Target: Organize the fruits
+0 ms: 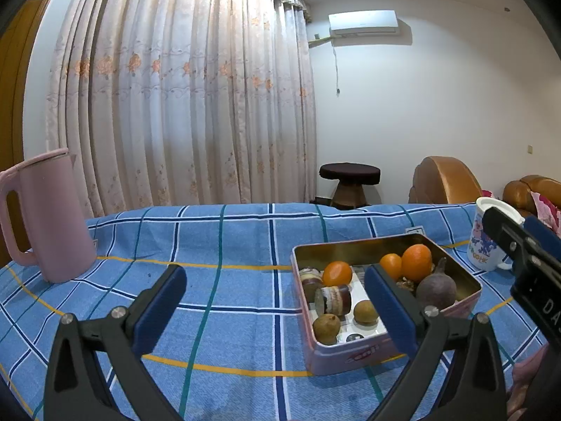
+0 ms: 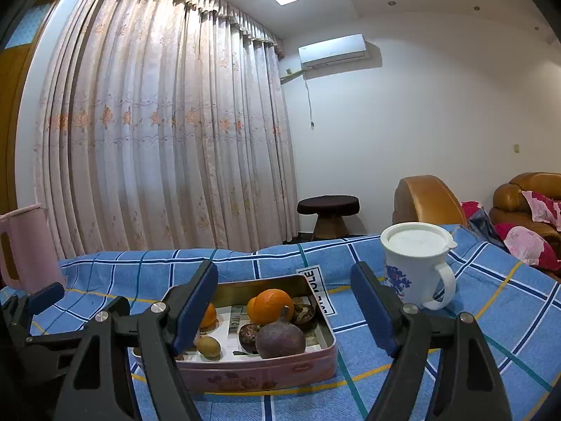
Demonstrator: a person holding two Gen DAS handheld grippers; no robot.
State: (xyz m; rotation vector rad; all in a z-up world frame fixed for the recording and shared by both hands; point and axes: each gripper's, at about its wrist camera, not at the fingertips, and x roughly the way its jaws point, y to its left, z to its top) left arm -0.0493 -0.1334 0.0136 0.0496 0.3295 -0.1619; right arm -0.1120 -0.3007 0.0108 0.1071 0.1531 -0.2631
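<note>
Pink tin (image 1: 350, 359) sits on the blue checked bench (image 1: 228, 245), holding the fruits: oranges (image 1: 416, 262), a dark purple fruit (image 1: 436, 289), small brown ones (image 1: 326, 328), plus little jars (image 1: 333, 300).

Left tool (image 1: 275, 307): jaws wide apart, empty; tin lies ahead and to its right, the right jaw overlapping it in view.

Right tool (image 2: 284, 310): jaws wide apart, empty; tin lies straight ahead, slightly left, purple fruit (image 2: 280, 338) nearest.

Judgement: right tool looks better lined up.

Mug (image 2: 417, 266) stands right of the tin, pink jug (image 1: 49, 217) far left.

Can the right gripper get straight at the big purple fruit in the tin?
Probably yes: the right gripper is open and empty, and the purple fruit sits uncovered at the tin's near edge, an orange just behind.
</note>
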